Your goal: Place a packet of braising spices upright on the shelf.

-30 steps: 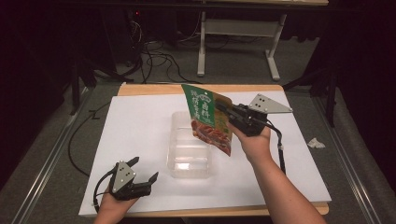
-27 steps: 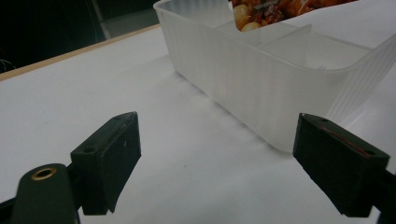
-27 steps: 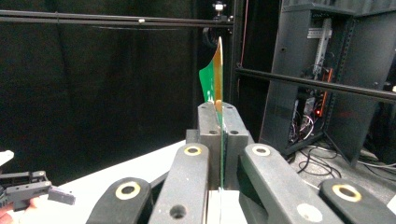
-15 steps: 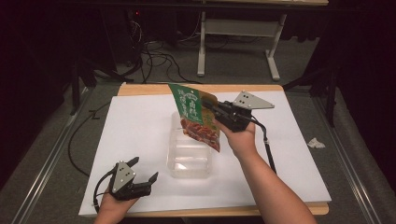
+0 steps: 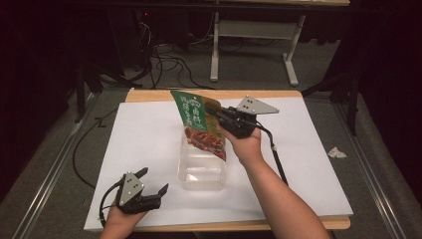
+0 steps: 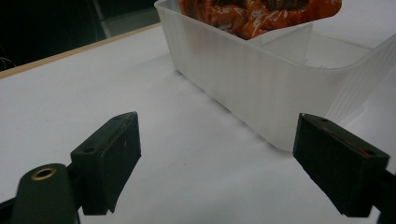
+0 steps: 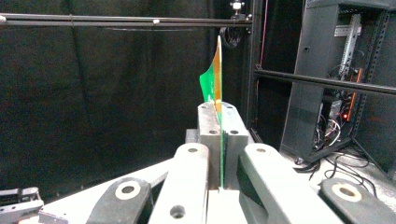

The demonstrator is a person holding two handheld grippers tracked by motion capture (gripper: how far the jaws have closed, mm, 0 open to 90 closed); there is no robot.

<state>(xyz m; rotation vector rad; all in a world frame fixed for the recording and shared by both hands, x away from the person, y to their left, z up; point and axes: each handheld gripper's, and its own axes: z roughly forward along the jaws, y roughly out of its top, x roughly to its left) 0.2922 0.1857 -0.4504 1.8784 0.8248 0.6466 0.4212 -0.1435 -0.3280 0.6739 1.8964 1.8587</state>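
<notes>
A green and red snack bag [image 5: 199, 124] hangs tilted over the far end of a clear plastic tub [image 5: 201, 175] in the middle of the white table sheet. My right gripper [image 5: 211, 110] is shut on the bag's upper right edge; in the right gripper view the bag's thin green edge [image 7: 215, 81] stands up from between the closed jaws. The bag's red lower end [image 6: 254, 14] dips into the tub [image 6: 243, 88] in the left gripper view. My left gripper [image 5: 152, 184] rests open near the table's front left edge, facing the tub, nothing between its jaws.
The white sheet [image 5: 308, 149] covers a wooden table. A crumpled paper scrap [image 5: 337, 152] lies on the floor to the right. Cables [image 5: 164, 64] and a white desk frame [image 5: 254, 45] stand beyond the far edge. A black rack [image 7: 336, 79] is behind in the right gripper view.
My right gripper has carried the bag leftward and toward the far end of the tub, lowering its bottom end into it. The left gripper has stayed in place.
</notes>
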